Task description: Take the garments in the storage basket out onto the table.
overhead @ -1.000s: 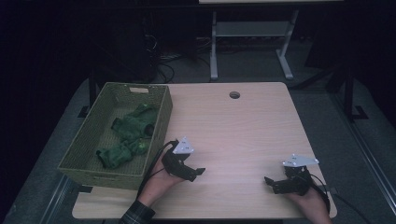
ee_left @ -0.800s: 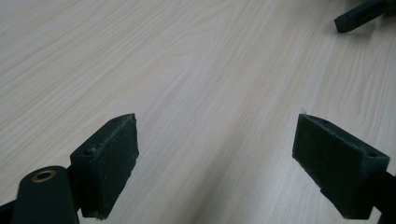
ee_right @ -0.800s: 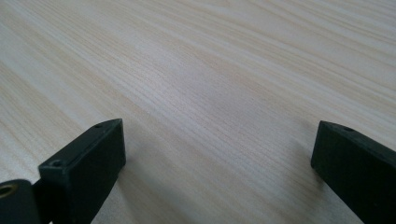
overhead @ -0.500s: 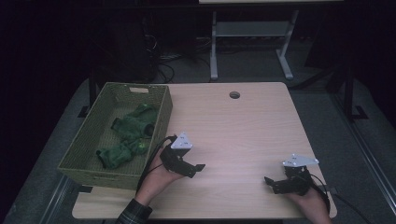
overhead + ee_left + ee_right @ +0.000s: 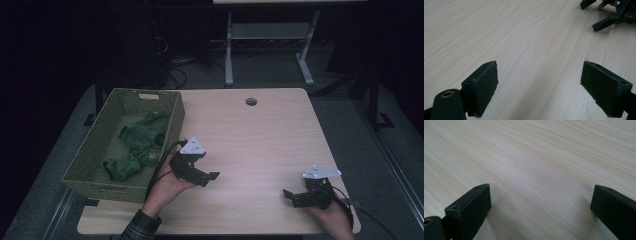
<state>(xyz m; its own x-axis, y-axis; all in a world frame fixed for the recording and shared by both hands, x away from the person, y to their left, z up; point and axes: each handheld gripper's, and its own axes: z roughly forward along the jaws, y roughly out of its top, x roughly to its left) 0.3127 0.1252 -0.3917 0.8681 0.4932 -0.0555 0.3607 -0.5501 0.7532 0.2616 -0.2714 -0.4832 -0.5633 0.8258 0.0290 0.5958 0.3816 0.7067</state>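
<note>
A woven green basket (image 5: 102, 135) stands on the left part of the light wooden table (image 5: 260, 140) and holds several crumpled green cloths (image 5: 140, 140). My left gripper (image 5: 212, 176) hovers just right of the basket's near corner, jaws wide open over bare wood (image 5: 539, 80). My right gripper (image 5: 289, 196) rests low near the table's front right, also open with nothing between its jaws (image 5: 541, 207). The left gripper view catches the right gripper (image 5: 609, 15) far off at top right.
A round cable hole (image 5: 251, 101) sits near the table's far edge. Beyond the table stands a metal frame (image 5: 265, 45) on a dark floor. Cables trail from both grippers toward the front edge.
My left gripper has lifted a little and shifted slightly away from the front edge. The right gripper stays where it was.
</note>
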